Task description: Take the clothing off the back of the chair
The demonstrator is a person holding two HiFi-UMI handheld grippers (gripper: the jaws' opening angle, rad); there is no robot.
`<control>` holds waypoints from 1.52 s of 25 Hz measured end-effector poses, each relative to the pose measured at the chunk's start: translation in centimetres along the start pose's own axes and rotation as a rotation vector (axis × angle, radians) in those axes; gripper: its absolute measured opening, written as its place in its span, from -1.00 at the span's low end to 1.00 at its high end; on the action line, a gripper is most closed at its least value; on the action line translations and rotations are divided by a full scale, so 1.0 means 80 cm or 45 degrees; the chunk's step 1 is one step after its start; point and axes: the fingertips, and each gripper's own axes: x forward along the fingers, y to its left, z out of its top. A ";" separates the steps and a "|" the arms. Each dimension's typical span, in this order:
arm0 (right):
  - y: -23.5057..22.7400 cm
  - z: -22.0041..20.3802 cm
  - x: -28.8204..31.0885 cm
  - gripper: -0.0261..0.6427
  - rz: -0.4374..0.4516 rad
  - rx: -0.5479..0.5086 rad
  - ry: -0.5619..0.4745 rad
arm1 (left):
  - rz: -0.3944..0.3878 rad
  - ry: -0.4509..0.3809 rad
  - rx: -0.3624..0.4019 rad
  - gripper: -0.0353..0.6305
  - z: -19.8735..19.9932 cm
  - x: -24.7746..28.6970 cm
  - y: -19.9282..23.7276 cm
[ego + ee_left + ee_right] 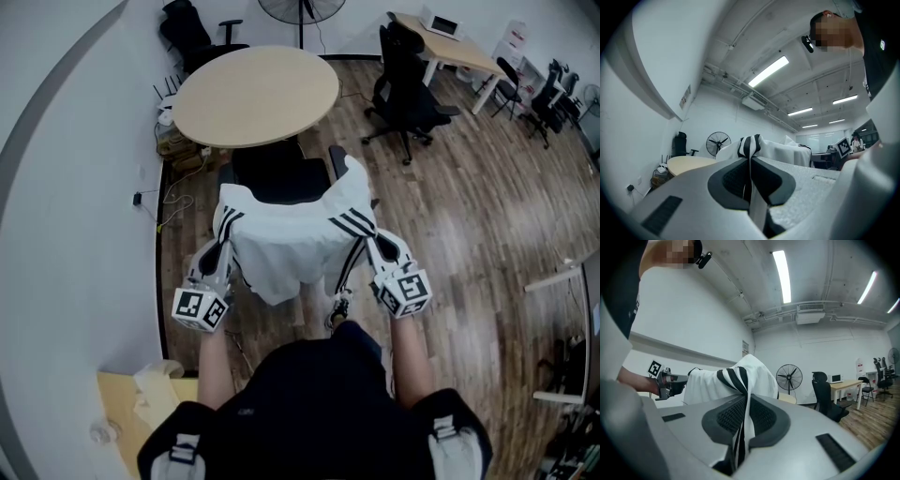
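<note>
A round table [255, 96] stands by the wall, a fan [302, 8] behind it. An office chair [406, 82] sits beside a desk [450, 52] on wood floor [469, 234].

Wood-plank floor [469, 244] bearing a black office chair [281, 180], pushed up to a round beige table [255, 94]. Draped over the chair's back: white clothing [286, 244] with black stripes, hanging down the rear side.

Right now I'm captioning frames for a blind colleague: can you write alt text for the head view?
Seen from above, a person holds a white garment with black stripes spread between two hands, the left tool and the right tool each clamped on an upper corner. Just beyond it stand a black chair and a round wooden table.
</note>
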 end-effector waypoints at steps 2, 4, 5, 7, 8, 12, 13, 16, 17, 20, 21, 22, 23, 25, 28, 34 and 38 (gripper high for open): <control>0.003 -0.002 -0.004 -0.89 -0.007 0.006 -0.001 | -0.003 0.007 0.005 -0.86 -0.001 -0.005 -0.002; 0.006 -0.003 -0.007 -0.89 -0.014 0.010 -0.001 | -0.002 0.011 0.006 -0.86 -0.002 -0.009 -0.002; 0.008 -0.004 -0.010 -0.89 -0.018 0.012 0.000 | -0.002 0.013 0.006 -0.86 -0.002 -0.011 -0.003; 0.010 -0.006 -0.015 -0.89 -0.024 0.015 0.004 | -0.006 0.018 0.008 -0.86 -0.002 -0.014 -0.005; 0.011 -0.006 -0.017 -0.89 -0.028 0.017 0.006 | -0.010 0.021 0.008 -0.86 -0.002 -0.015 -0.006; 0.016 -0.008 -0.020 -0.89 -0.037 0.018 0.017 | -0.019 0.028 -0.001 -0.86 -0.002 -0.021 -0.006; 0.017 -0.009 -0.021 -0.89 -0.038 0.017 0.020 | -0.017 0.027 -0.002 -0.86 -0.003 -0.023 -0.005; 0.018 -0.012 -0.024 -0.89 -0.042 0.017 0.031 | -0.015 0.025 -0.003 -0.86 -0.003 -0.026 -0.006; 0.018 -0.014 -0.025 -0.89 -0.046 0.017 0.038 | -0.014 0.026 -0.003 -0.86 -0.004 -0.027 -0.007; 0.021 -0.017 -0.025 -0.89 -0.045 0.027 0.032 | -0.011 0.029 -0.004 -0.86 -0.006 -0.034 -0.008; 0.022 -0.017 -0.025 -0.89 -0.044 0.029 0.028 | -0.009 0.030 -0.005 -0.86 -0.007 -0.037 -0.008; 0.022 -0.017 -0.026 -0.89 -0.043 0.029 0.027 | -0.005 0.032 -0.006 -0.86 -0.008 -0.040 -0.008; 0.023 -0.016 -0.026 -0.89 -0.040 0.027 0.027 | 0.001 0.035 -0.008 -0.86 -0.008 -0.042 -0.008; 0.025 -0.016 -0.027 -0.89 -0.039 0.012 0.034 | 0.008 0.039 -0.014 -0.86 -0.010 -0.046 -0.009; 0.029 -0.019 -0.031 -0.89 -0.051 -0.015 0.050 | 0.014 0.043 -0.016 -0.86 -0.014 -0.050 -0.012; 0.035 -0.034 -0.042 -0.89 -0.043 -0.074 0.074 | 0.035 0.060 -0.011 -0.86 -0.023 -0.060 -0.017; 0.039 -0.032 -0.049 -0.89 -0.048 -0.127 0.092 | 0.046 0.067 -0.011 -0.86 -0.023 -0.066 -0.023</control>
